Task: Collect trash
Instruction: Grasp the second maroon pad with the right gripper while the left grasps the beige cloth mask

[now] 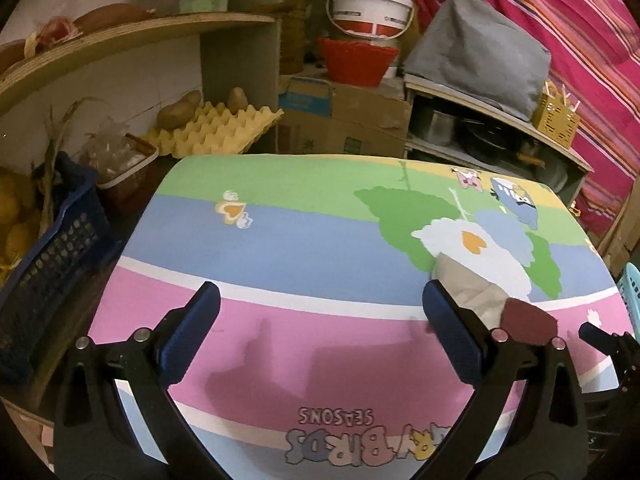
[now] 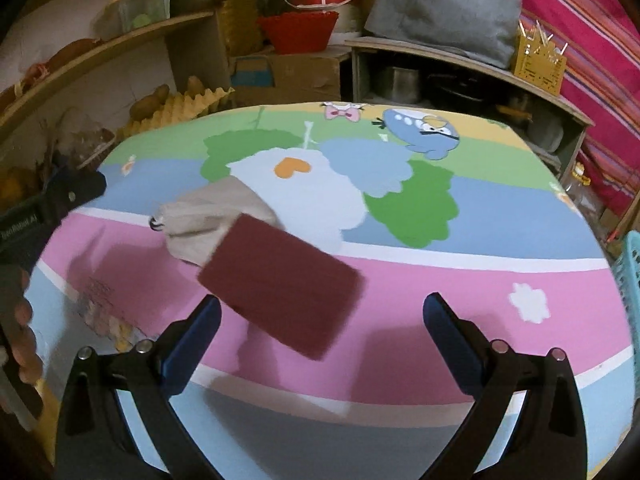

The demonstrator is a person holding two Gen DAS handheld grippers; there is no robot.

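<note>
Both wide-spread claws, left (image 1: 320, 312) and right (image 2: 320, 320), hover near a flat maroon card (image 2: 280, 284) on crumpled beige paper (image 2: 216, 216).

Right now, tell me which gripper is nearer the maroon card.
Right. The right gripper has the maroon card just ahead, between its open fingers; the left gripper, also open, sits off to the card's left.

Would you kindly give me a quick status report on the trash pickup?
Left gripper and right gripper open, empty. Maroon card overlapping beige wrapper on the table, ahead of the right gripper. Nothing blocking.
</note>
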